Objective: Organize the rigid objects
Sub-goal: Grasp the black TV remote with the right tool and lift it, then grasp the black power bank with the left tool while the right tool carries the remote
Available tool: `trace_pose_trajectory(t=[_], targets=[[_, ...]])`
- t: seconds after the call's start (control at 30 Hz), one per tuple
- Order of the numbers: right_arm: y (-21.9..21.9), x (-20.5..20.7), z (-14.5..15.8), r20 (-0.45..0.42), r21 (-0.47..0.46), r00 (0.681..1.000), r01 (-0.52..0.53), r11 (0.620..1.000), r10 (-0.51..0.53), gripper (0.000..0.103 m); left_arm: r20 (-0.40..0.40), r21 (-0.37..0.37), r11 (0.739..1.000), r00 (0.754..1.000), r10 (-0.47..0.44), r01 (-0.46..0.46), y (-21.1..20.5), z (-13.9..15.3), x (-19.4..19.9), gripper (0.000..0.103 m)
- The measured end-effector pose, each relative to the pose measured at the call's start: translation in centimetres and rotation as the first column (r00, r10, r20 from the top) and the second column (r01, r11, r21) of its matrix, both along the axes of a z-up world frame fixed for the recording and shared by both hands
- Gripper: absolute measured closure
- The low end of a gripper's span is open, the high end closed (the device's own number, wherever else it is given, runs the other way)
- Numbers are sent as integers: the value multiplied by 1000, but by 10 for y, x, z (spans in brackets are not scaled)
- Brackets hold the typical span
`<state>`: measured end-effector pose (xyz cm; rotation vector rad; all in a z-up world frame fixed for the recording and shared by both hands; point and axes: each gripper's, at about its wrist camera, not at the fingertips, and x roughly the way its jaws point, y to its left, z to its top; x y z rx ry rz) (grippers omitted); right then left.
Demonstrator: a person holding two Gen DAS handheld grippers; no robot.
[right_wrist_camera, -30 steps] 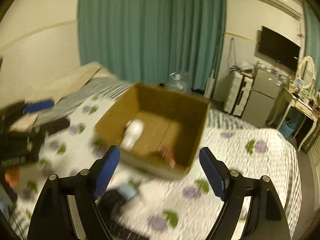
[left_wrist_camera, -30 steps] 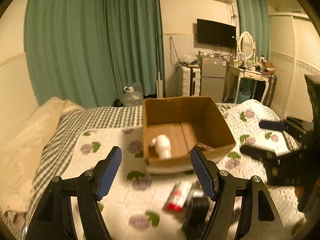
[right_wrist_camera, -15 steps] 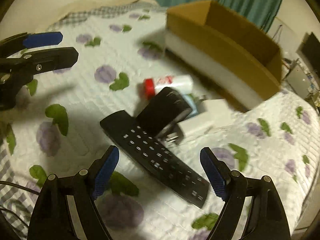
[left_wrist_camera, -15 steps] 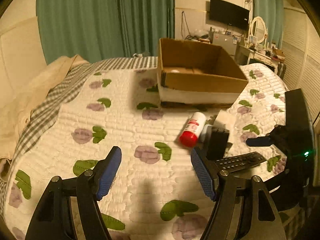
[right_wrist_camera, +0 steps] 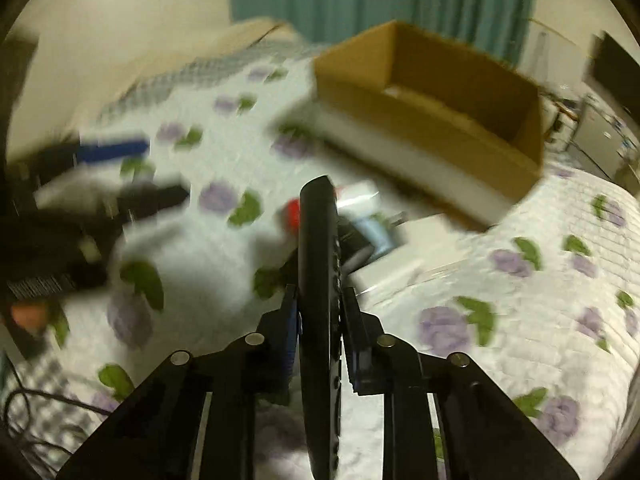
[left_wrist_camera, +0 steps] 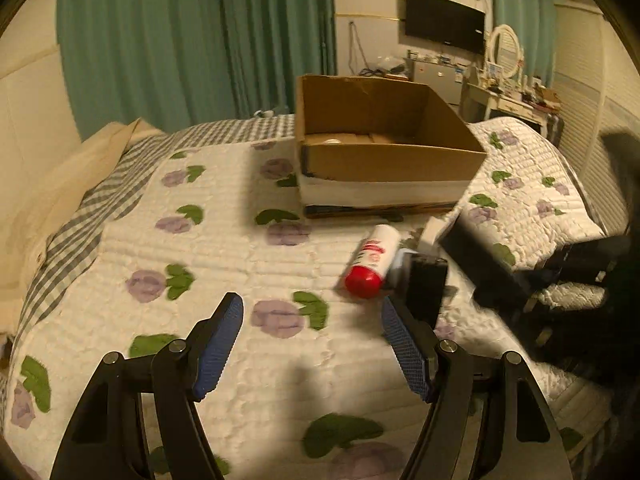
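Note:
My right gripper (right_wrist_camera: pixel 318 304) is shut on a black remote control (right_wrist_camera: pixel 318 248), held edge-up above the quilt; the remote also shows blurred in the left wrist view (left_wrist_camera: pixel 486 268). My left gripper (left_wrist_camera: pixel 312 344) is open and empty, low over the quilt. An open cardboard box (left_wrist_camera: pixel 384 152) stands on the bed beyond, also in the right wrist view (right_wrist_camera: pixel 432 120). A white can with a red cap (left_wrist_camera: pixel 372 260) lies in front of the box, next to a black block (left_wrist_camera: pixel 426 292) and a white box (right_wrist_camera: pixel 404 256).
The bed has a floral quilt (left_wrist_camera: pixel 224 248) and a checked blanket (left_wrist_camera: pixel 92 216) at the left. Green curtains (left_wrist_camera: pixel 200 40), a TV (left_wrist_camera: pixel 444 22) and a dresser (left_wrist_camera: pixel 504 96) stand behind. The left gripper shows blurred in the right wrist view (right_wrist_camera: pixel 108 176).
My right gripper has closed on the remote and lifted it off the quilt. My left gripper has stayed open and shifted slightly.

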<state>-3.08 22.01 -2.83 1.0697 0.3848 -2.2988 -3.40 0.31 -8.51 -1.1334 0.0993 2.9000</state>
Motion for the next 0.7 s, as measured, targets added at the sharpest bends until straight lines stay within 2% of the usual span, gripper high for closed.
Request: trace_pose_trajectory(t=[0.1, 0.2, 0.27, 0.3, 0.4, 0.47, 0.5, 0.53, 0.57, 0.6, 0.7], targets=[[27, -12, 20, -34, -42, 996, 87, 995, -88, 84, 16, 20, 999, 999, -50, 49, 17, -5, -9, 31], [47, -27, 27, -49, -64, 986, 158, 985, -161, 84, 46, 21, 995, 995, -94, 93, 38, -14, -20, 33], [59, -33, 25, -32, -99, 981, 190, 977, -194, 84, 72, 22, 992, 990, -124, 123, 52, -23, -28, 86], [64, -35, 23, -23, -113, 979, 198, 974, -202, 84, 99, 14, 993, 988, -115, 114, 56, -29, -34, 100], [65, -39, 16, -1, -128, 978, 205, 970, -207, 84, 152, 80, 991, 981, -117, 106, 59, -45, -48, 98], [65, -40, 15, 7, -136, 979, 203, 970, -204, 84, 149, 83, 988, 979, -143, 131, 63, -47, -48, 94], [66, -42, 14, 10, -140, 979, 203, 969, -203, 84, 149, 80, 987, 977, -152, 141, 66, -47, -48, 83], [66, -43, 13, 13, -143, 979, 204, 969, -204, 84, 146, 74, 987, 978, -152, 142, 68, -47, -46, 54], [65, -43, 12, 15, -145, 979, 204, 968, -204, 84, 141, 63, 989, 979, -145, 137, 69, -47, -45, 41], [66, -43, 12, 17, -148, 979, 203, 968, -202, 84, 126, 53, 990, 982, -137, 131, 70, -46, -43, 37], [68, -42, 11, 20, -155, 980, 199, 968, -199, 84, 139, 54, 990, 980, -140, 133, 70, -51, -46, 37]])
